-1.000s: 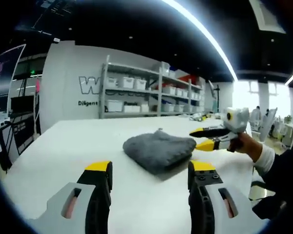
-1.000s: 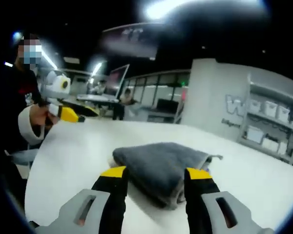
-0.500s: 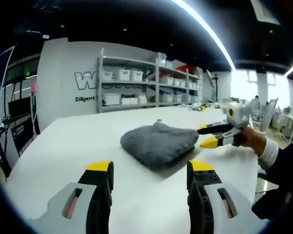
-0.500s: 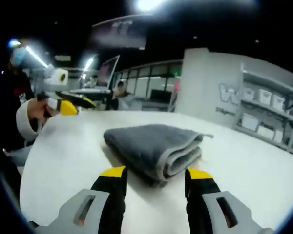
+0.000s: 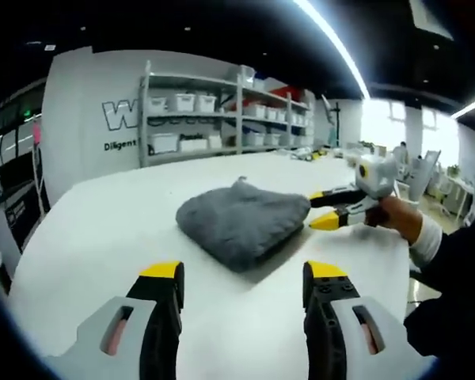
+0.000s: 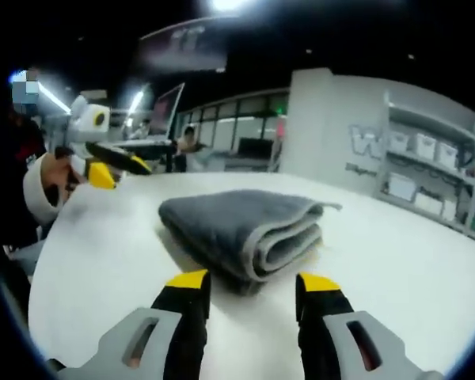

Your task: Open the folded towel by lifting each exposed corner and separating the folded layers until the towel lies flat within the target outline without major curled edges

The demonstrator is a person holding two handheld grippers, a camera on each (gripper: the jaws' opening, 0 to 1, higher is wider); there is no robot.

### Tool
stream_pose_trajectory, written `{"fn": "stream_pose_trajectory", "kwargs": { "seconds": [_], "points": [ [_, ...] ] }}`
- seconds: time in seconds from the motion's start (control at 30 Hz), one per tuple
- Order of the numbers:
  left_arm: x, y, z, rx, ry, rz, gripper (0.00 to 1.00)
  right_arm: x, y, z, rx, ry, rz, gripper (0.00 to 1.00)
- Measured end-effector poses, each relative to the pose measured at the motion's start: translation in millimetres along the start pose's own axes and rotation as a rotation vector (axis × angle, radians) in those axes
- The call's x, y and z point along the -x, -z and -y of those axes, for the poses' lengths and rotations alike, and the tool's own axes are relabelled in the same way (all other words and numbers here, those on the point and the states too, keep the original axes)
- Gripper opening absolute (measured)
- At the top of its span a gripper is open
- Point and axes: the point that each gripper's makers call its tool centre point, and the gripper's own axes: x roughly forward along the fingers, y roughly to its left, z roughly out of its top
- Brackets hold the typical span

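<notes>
Basically nothing's done yet – the towel (image 6: 241, 229) sits just ahead of the right claw (image 6: 244, 286), folded in thick layers on the white table (image 5: 95, 229), every corner left to lift. Both claws are wide and empty; the left claw (image 5: 243, 273) hangs back, towel well ahead of it. Grey, plush terry with rounded fold edges – one small corner poking up at the far side

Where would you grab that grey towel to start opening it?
Probably the top layer at the open edge of the towel, where the stacked layers show as rolled lips. That edge faces the right claw, so come from that side, jaws straddling only the upper lip.
</notes>
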Motion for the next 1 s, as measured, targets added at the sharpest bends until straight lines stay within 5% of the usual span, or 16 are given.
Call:
{"fn": "stream_pose_trajectory", "kwargs": {
  "seconds": [0.37, 1.0],
  "points": [
    [-28, 10.3, 0.1, -0.042, 0.048, -0.041, 0.56, -3, 6.2, -2, -0.015, -0.011, -0.023, 0.37],
    [-53, 10.9, 5.1, -0.060, 0.101, 0.031, 0.41, -5, 7.1, -1, -0.037, 0.003, -0.025, 0.36]
  ]
}}
